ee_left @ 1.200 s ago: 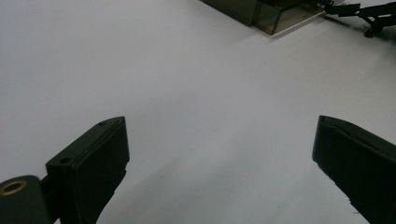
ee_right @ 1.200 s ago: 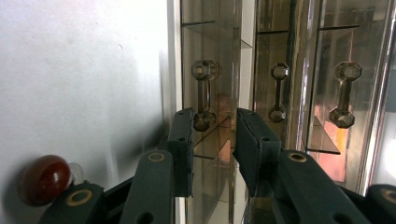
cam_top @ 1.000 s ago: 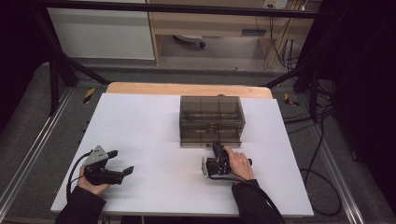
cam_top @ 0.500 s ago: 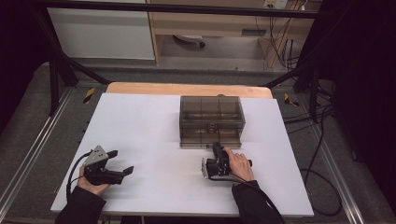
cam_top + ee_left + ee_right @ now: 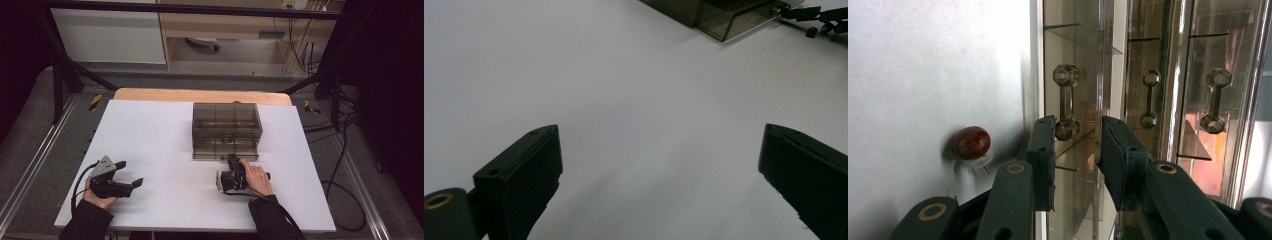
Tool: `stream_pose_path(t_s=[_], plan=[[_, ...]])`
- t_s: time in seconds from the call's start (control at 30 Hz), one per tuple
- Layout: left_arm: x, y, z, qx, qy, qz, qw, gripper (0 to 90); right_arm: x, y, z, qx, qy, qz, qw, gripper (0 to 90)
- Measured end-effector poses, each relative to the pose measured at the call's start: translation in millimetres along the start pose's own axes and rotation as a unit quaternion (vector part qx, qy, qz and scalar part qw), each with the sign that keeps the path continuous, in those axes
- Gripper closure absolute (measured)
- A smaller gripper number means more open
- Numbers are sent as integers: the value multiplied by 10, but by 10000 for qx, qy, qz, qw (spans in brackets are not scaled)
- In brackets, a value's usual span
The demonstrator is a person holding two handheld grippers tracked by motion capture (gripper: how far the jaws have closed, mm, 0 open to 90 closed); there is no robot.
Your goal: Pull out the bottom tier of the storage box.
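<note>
Nearest the person, the left tongs (image 5: pixel 131 175) rest wide open and empty on the white worktop (image 5: pixel 160 135), well to the left of the smoked drawer cabinet (image 5: pixel 226 131). The right tongs (image 5: pixel 1075 145) stand at the cabinet's front, partly closed, with the lowest drawer's handle (image 5: pixel 1066 102) between the pads; I cannot tell whether they press on it. A small red ball (image 5: pixel 971 142) lies just beside that drawer. A loose or off-centre grip could slip off the knob, or a pull could drag the light cabinet forward.
</note>
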State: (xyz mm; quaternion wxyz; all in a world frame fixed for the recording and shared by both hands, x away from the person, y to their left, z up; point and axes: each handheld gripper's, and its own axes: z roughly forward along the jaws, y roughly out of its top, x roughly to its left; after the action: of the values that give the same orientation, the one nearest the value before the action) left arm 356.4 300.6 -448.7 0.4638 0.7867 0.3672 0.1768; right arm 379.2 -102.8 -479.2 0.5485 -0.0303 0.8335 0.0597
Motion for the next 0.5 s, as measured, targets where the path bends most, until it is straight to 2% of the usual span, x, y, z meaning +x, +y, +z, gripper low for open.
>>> stream_pose_path(t_s=[0.5], plan=[[-1,0,0,2,-3,12,10000,41,6,-22,-46,-42,41,-98,9999,685]])
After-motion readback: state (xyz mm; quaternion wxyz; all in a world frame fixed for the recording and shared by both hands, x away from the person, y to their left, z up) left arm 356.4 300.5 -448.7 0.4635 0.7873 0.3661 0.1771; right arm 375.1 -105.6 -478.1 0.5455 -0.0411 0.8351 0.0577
